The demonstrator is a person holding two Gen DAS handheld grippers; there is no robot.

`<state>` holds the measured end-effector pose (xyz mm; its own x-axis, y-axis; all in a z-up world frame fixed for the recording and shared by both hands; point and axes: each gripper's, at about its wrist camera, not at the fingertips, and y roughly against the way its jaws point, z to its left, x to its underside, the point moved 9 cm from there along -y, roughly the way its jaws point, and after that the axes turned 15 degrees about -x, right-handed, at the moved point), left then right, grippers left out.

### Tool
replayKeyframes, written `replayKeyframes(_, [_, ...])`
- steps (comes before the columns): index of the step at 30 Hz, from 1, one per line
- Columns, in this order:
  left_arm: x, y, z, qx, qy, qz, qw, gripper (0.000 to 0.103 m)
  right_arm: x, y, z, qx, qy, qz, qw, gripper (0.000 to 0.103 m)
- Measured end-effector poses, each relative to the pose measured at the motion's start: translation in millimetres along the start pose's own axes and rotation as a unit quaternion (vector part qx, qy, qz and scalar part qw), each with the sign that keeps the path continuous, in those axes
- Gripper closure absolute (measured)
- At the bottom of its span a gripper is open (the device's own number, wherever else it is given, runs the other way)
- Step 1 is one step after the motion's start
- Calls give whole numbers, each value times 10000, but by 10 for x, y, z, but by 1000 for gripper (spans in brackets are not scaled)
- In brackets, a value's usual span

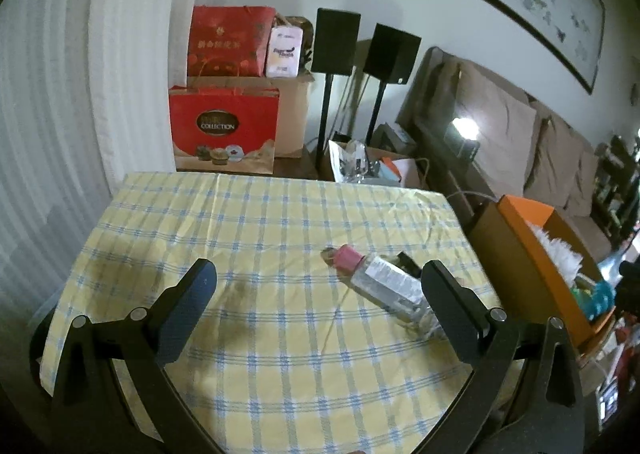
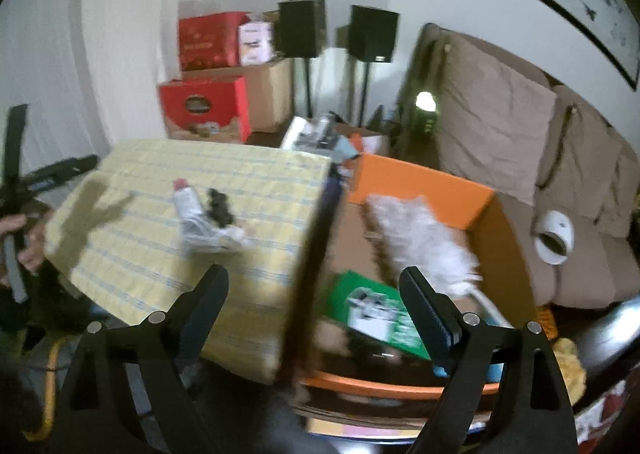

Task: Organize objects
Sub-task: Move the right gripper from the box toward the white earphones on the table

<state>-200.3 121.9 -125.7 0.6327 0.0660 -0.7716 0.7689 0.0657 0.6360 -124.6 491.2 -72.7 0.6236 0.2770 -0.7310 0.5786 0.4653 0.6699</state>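
Seemingly most of the sorting is already done: the orange-walled cardboard box [image 2: 420,181] beside the counter [image 1: 248,221], which is covered in a yellow cloth with blue checks, already holds a fluffy white duster [image 2: 420,234], a green and white printed carton [image 2: 384,314] and, in the left wrist view, something blue-green that is too small to name. Left on the counter are a clear plastic bottle with a pink cap and a white printed label [image 1: 380,278], lying on its side, and a small dark object [image 2: 219,206] touching or just beside it, too blurred to identify. Both likely belong in the box next. The left gripper [image 1: 320,286] hovers over the counter with its jaws spread wide and nothing between them; the bottle lies just beside its right finger. The right gripper [image 2: 316,286] is likewise spread and empty, hanging above the gap between the counter edge and the box; that view is smeared, so fine detail is lost. As for writing, the red gift bag [image 1: 224,129] against the wall reads "COLLECTION" on a dark oval, with the word above it unclear. Another red box [image 1: 230,41] higher up carries gold Chinese characters I cannot read reliably. The bottle's label print is illegible.
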Motion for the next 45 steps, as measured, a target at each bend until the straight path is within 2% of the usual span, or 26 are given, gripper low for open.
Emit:
replayKeyframes(5, [124, -174, 7, -42, -106, 131, 9998, 1, 48, -547, 610, -685, 310, 276, 9968, 14])
replayKeyframes(8, [227, -257, 16, 38, 90, 243, 9997, 1, 138, -1016, 866, -969, 372, 573, 9929, 14])
replayKeyframes(12, [325, -329, 22, 212, 188, 311, 9991, 1, 226, -1609, 921, -866, 283, 873, 9920, 18])
replayKeyframes(13, [350, -362, 41, 231, 196, 366, 9989, 1, 237, -1771, 906, -790, 288, 937, 9920, 22])
replayKeyframes(15, [377, -407, 89, 261, 258, 421, 9984, 1, 228, -1955, 872, -681, 344, 945, 9926, 38])
replayKeyframes(16, [381, -413, 107, 260, 304, 431, 9983, 1, 233, -2048, 833, -614, 357, 955, 9929, 50])
replayKeyframes(17, [385, -422, 151, 275, 413, 445, 9978, 1, 249, -2142, 784, -557, 295, 1021, 9928, 57])
replayKeyframes(18, [385, -426, 177, 324, 488, 460, 9972, 1, 251, -2195, 745, -519, 236, 1037, 9930, 59])
replayKeyframes(20, [388, -430, 224, 443, 591, 505, 9960, 1, 188, -2210, 743, -485, 206, 906, 9945, 72])
replayKeyframes(23, [386, -424, 285, 481, 630, 504, 9956, 1, 181, -2177, 845, -663, 134, 904, 9936, 86])
replayKeyframes(27, [383, -407, 325, 583, 629, 530, 9949, 1, 232, -2139, 1176, -1138, 152, 976, 9886, 94])
replayKeyframes(30, [378, -367, 334, 652, 580, 507, 9949, 1, 290, -2099, 1523, -1571, 339, 1022, 9817, 95])
replayKeyframes(35, [380, -315, 285, 805, 394, 503, 9947, 1, 421, -2053, 1894, -1867, 684, 1202, 9726, 95])
replayKeyframes(40, [431, -279, 80, 1048, -51, 466, 9934, 2, 490, -1889, 1890, -1933, 550, 1177, 9725, 95])
replayKeyframes(44, [521, -180, -315, 1217, -903, 192, 9883, 3, 598, -1873, 1653, -1550, 52, 1260, 9798, 95])
replayKeyframes(45, [566, -193, -419, 1202, -1148, 183, 9859, 9, 628, -1867, 1596, -1538, -92, 1275, 9798, 95])
